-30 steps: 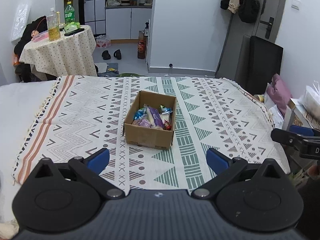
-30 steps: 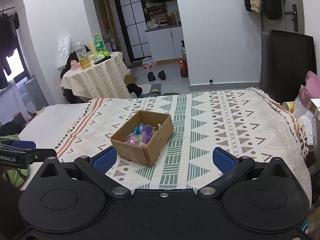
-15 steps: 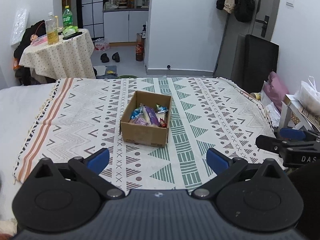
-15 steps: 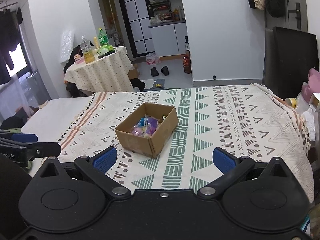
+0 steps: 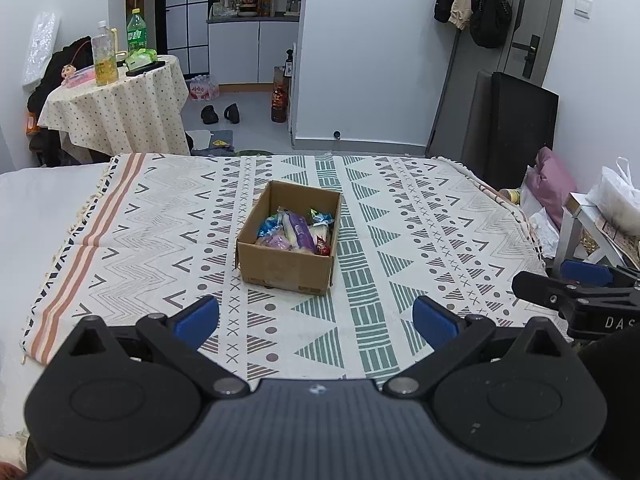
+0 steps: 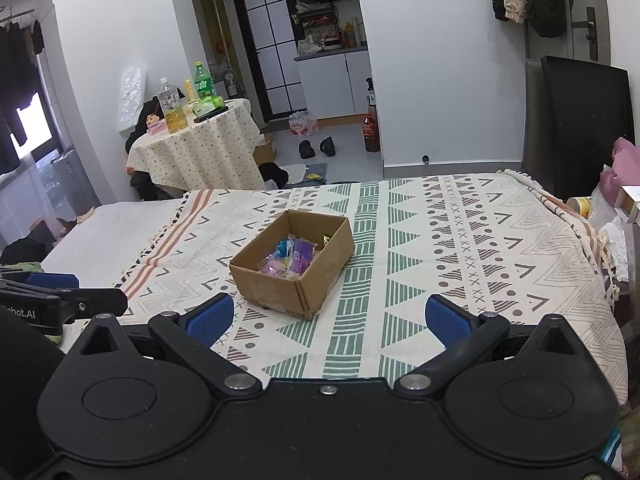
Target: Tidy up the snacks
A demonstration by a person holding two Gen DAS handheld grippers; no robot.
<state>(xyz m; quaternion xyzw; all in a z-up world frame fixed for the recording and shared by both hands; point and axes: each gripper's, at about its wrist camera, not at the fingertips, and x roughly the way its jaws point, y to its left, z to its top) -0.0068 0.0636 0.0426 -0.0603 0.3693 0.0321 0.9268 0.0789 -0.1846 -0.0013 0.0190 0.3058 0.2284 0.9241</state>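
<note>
Both views have drawn back from the box (image 5: 289, 240), at frame center with snacks (image 5: 296, 232) inside. Left gripper (image 5: 316, 318) and right gripper (image 6: 329, 318) gape, released.

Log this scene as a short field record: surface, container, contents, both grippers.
surface: patterned cloth spread over a bed
container: open cardboard box, upright, near the cloth's middle
contents: wrapped snacks inside the box, purple, blue and white packs; none seen on the cloth
left gripper: open, empty, short of the box
right gripper: open, empty, short of the box
background: round table with bottles
</note>
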